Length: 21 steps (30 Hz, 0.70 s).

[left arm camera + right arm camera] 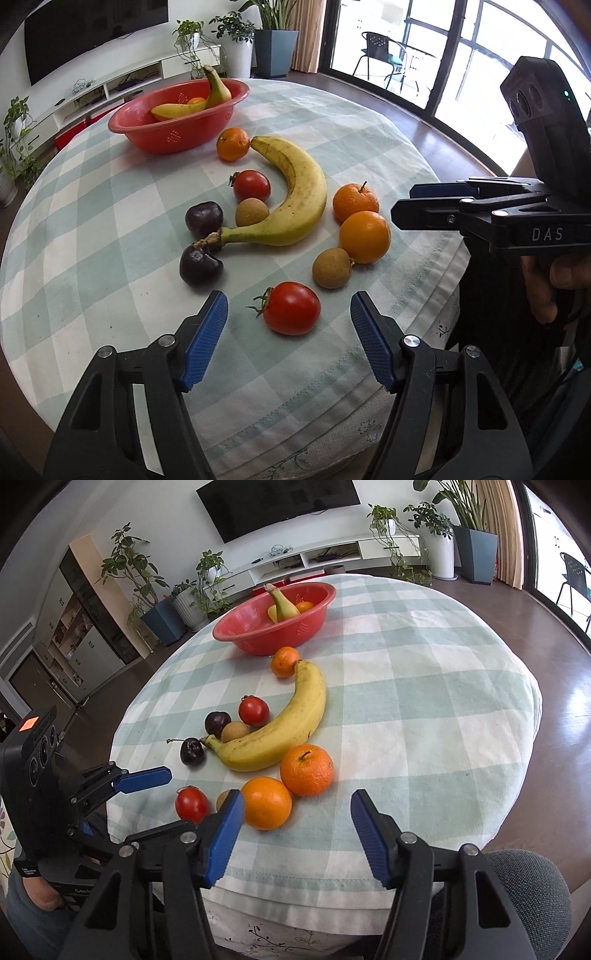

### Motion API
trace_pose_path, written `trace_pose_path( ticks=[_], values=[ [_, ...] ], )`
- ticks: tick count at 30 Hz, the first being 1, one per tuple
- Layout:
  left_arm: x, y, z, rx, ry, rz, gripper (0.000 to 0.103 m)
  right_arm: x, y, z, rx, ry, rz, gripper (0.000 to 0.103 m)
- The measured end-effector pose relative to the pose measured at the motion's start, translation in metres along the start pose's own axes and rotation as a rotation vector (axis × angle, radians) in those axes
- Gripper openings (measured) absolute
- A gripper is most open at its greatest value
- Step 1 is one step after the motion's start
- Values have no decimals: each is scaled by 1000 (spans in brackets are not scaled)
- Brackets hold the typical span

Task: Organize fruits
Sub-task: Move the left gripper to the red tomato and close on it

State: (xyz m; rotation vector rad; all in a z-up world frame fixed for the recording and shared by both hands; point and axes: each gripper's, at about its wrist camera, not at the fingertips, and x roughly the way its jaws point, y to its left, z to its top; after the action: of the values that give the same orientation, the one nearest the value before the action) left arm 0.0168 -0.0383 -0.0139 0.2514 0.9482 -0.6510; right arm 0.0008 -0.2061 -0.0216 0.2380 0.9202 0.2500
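Round table under a pale green-and-white checked cloth (pixel 110 229). Red perforated plastic basket (pixel 147 133) at the far side, holding two yellow bananas (pixel 192 103) and an orange fruit, mostly hidden. Long yellow banana (pixel 295 199) lies curved mid-table, tip touching a small orange tangerine (pixel 232 144) just beside the basket. Smooth round orange (pixel 364 236) touches a stemmed tangerine (pixel 355 202) behind it. Near red tomato (pixel 291 308), far red tomato (pixel 252 185), two dark purple fruits (pixel 201 264), two tan round longan-like fruits (pixel 331 267) scattered around the banana.

Left gripper (pixel 289 339): released, blue pads either side of the near tomato, not touching it. Right gripper (pixel 295 834): released, nothing gripped, left pad just in front of the smooth orange.
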Motion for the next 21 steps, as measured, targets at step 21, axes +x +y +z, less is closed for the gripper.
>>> trace_pose_path(
  ticks=[21],
  values=[
    [26, 5, 5, 15, 59, -35, 34, 8, 4, -3, -9, 32, 12, 62]
  ],
)
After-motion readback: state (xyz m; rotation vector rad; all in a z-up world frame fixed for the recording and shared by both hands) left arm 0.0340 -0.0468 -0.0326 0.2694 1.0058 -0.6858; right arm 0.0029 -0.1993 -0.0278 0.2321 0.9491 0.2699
